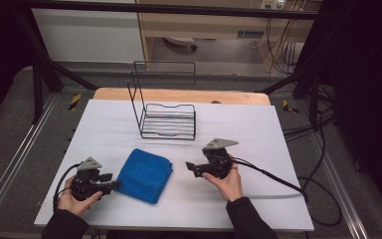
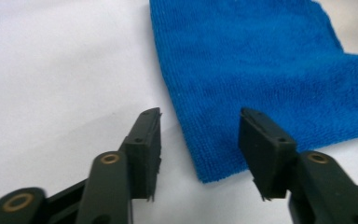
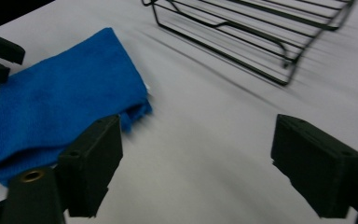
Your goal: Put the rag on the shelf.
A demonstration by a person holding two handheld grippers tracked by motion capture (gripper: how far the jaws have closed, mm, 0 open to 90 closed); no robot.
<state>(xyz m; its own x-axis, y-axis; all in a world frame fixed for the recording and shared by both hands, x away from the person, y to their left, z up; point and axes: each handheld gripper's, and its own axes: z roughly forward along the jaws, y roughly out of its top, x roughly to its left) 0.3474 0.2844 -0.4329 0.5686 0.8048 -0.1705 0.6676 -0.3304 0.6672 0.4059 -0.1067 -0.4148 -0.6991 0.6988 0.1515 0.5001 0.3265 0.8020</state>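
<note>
Barely started, I'd say: cloth (image 1: 144, 175) lies folded on the bench (image 1: 258, 124), untouched. Left tool (image 1: 115, 184) spread at its near-left corner, right tool (image 1: 191, 168) spread wide nearby. Rack (image 1: 168, 121) empty.

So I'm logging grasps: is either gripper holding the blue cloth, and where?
Nothing is held. The left gripper and right gripper are open beside the blue cloth.
</note>
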